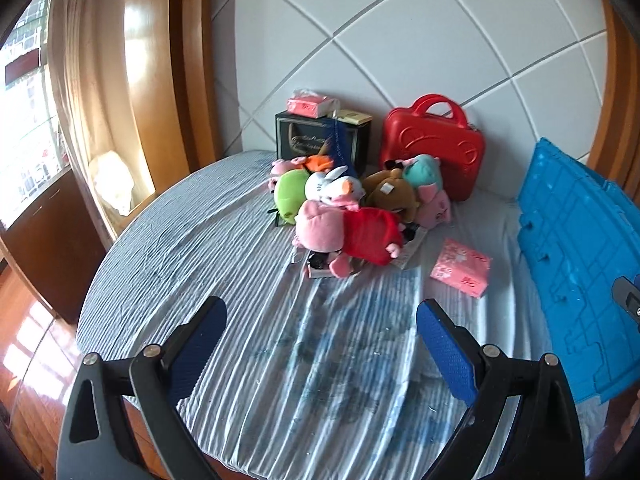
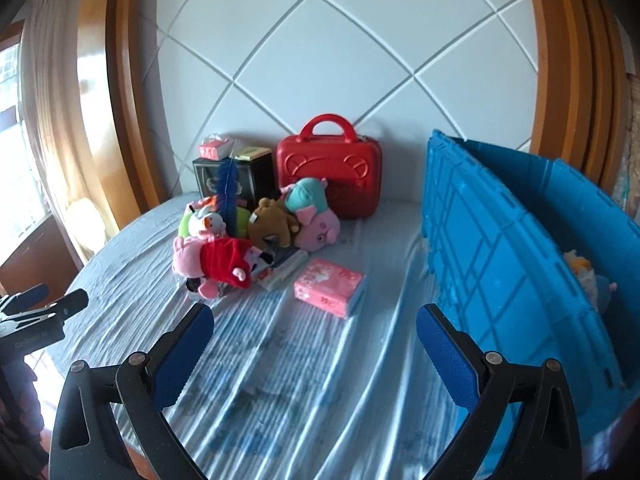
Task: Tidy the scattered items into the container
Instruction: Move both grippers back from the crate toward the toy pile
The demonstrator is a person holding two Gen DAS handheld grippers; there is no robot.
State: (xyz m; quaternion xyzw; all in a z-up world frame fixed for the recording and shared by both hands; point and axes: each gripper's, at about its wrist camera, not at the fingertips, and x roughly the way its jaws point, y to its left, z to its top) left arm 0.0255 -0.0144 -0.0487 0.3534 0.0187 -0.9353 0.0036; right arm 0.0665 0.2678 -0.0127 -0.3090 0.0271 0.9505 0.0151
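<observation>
Left wrist view: our left gripper (image 1: 320, 344) is spread and empty at lower centre; plush toys (image 1: 344, 208) are piled at centre, blue crate (image 1: 576, 256) at right.

Right wrist view: our right gripper (image 2: 314, 344) is spread and empty; pink tissue pack (image 2: 330, 286) lies centre, crate right.

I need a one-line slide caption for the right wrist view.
Open right gripper above striped cloth, facing plush toys beside blue crate.
</observation>
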